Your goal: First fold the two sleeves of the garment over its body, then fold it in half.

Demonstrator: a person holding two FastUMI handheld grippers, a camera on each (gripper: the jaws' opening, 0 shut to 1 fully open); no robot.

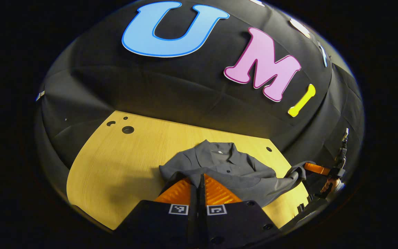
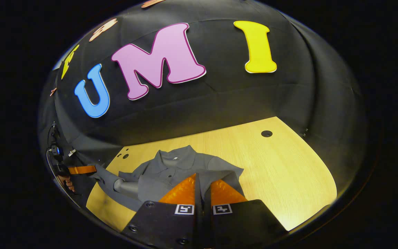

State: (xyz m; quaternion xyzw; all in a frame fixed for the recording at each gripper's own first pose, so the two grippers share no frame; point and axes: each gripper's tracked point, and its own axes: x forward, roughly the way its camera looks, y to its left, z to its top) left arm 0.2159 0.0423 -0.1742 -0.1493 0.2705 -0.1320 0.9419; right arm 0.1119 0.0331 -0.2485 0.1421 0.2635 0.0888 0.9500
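On worktop (image 2: 282,166), grey garment (image 1: 233,166): soft, light, limp. Left gripper (image 1: 201,181) clenched on hem; right gripper (image 2: 202,183) likewise. Next hold: sleeve cuff (image 1: 297,173), 3 o'clock.

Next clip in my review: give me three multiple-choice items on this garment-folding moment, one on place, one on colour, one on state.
1. Where does the grey collared shirt lie?
A. on the light wooden table
B. on the floor
C. on a chair

2. The garment's colour?
A. red
B. grey
C. white

3. How do the right gripper's fingers stand?
A. wide apart
B. close together over the cloth
C. holding a cup

Key: 1 A, wood shows all around it; 2 B, grey in both views; 3 B, a narrow gap between them in the right gripper view.
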